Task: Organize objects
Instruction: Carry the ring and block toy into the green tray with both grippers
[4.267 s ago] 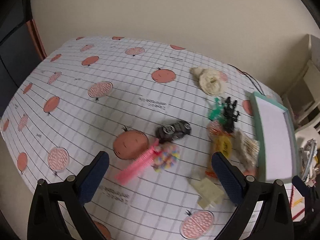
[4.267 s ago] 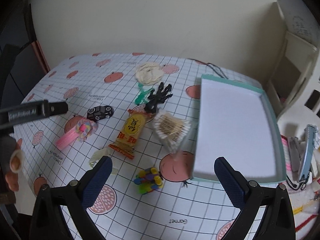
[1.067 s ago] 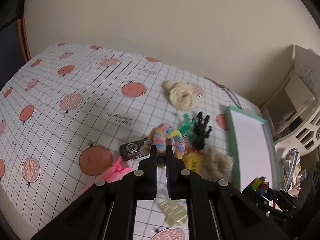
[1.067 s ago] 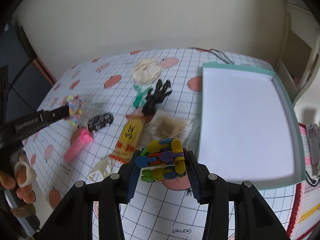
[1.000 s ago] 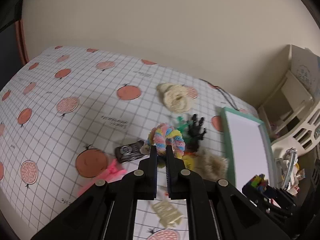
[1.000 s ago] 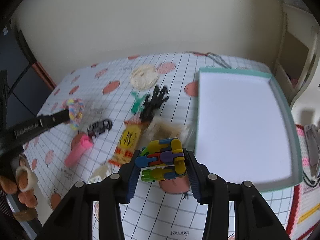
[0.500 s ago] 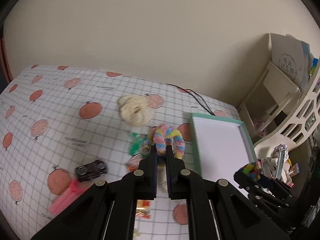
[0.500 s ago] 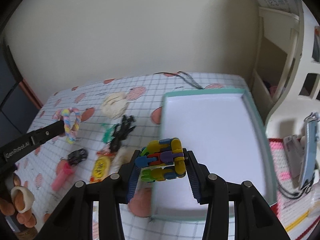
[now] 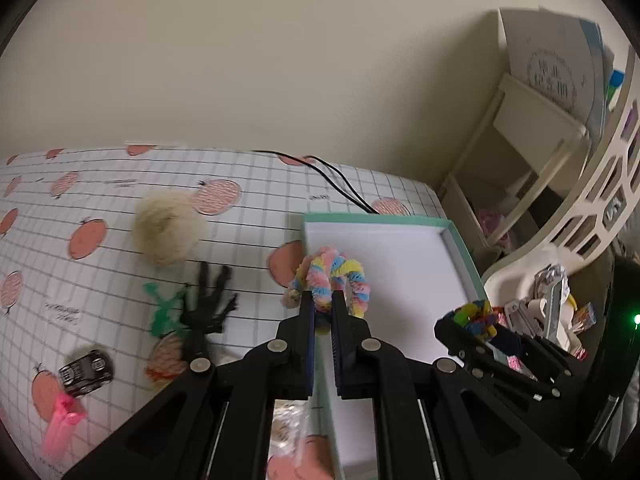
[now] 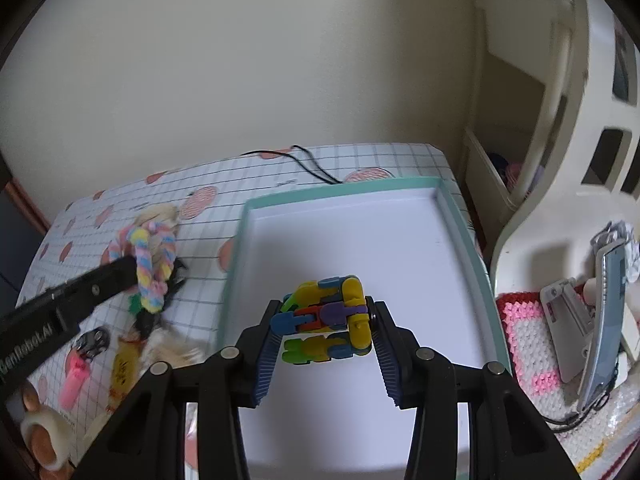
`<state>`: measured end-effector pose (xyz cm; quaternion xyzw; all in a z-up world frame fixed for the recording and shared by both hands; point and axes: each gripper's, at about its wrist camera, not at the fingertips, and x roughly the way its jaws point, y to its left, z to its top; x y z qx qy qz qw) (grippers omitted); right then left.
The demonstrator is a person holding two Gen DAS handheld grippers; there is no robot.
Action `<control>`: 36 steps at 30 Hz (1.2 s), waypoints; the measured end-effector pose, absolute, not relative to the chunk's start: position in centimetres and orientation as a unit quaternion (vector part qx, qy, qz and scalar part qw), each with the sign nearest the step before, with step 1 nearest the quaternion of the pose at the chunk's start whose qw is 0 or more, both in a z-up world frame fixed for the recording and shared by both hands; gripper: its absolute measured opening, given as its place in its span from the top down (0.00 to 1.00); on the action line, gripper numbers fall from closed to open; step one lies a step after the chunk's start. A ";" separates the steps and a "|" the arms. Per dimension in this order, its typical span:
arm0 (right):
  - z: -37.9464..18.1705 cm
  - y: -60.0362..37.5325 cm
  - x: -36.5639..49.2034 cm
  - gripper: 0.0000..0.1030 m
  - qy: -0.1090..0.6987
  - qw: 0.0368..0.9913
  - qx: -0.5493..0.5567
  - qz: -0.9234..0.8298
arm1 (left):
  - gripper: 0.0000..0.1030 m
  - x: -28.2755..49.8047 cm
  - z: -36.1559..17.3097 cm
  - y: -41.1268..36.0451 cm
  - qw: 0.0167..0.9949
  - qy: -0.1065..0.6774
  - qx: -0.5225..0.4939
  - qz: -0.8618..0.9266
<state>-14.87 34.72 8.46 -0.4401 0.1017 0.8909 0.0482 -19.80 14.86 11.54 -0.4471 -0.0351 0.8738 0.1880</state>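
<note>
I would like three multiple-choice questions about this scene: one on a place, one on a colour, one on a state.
1. Where is the toy of colourful plastic links?
A. above the white tray
B. on the tablecloth
C. on the shelf

2. What colour is the rim of the white tray?
A. red
B. teal
C. black

3. How is the left gripper?
A. open, empty
B. shut on the pastel fuzzy ring
C. out of view

Key: 1 A, held by the right gripper with the tray floor behind it; 2 B, a teal edge shows; 3 B, its fingers pinch the ring.
</note>
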 end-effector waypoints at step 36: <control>1.5 40.0 -20.4 0.54 0.107 0.094 -0.465 0.874 | 0.92 -24.5 2.6 23.0 0.215 0.003 -0.496 0.841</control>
